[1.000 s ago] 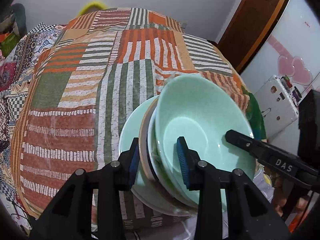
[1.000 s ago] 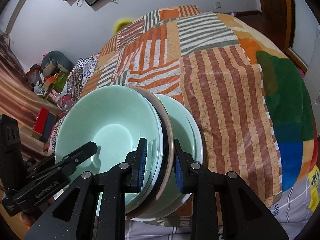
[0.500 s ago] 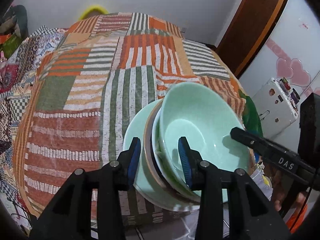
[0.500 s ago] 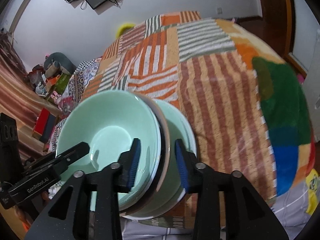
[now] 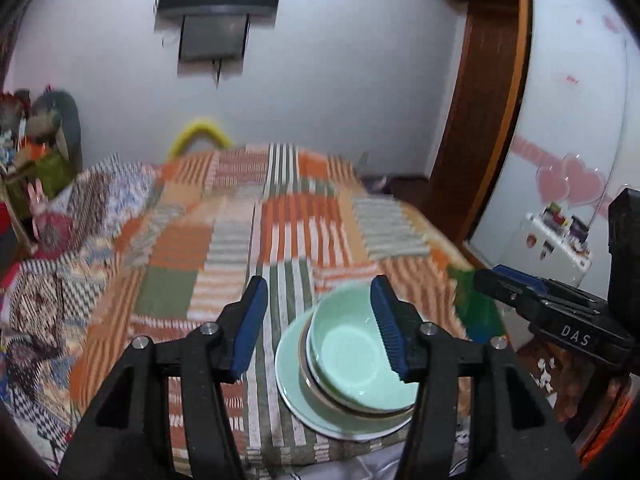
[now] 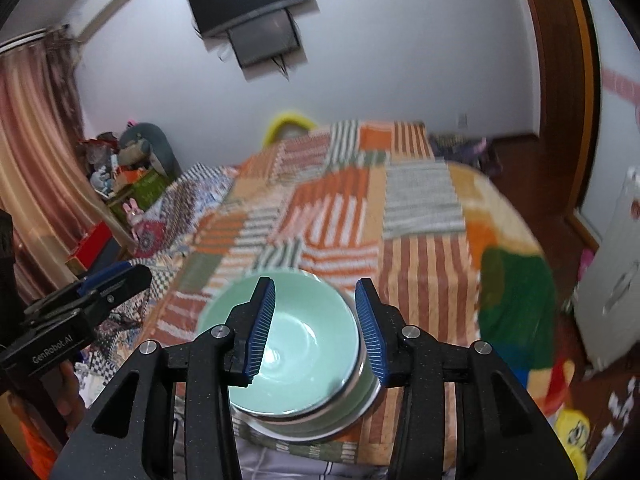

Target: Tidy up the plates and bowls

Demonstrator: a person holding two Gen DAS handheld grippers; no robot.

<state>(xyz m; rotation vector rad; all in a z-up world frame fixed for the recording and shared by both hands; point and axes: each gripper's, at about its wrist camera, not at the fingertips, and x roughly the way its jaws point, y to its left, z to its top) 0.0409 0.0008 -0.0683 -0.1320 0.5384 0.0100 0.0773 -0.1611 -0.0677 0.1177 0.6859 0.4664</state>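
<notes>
Your left gripper [image 5: 318, 322] and right gripper [image 6: 315, 326] both hang with jaws spread, holding nothing. The green bowl [image 5: 352, 356] sits nested on stacked plates [image 5: 296, 384] at the bed's [image 5: 224, 248] near edge.

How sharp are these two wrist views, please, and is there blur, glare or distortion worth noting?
Left wrist: patchwork blanket motion-blurred, left gripper crisp, walls bowed by the fisheye. Right wrist: blanket and green bowl rim smeared, right gripper sharp, soft glare inside the bowl.
</notes>
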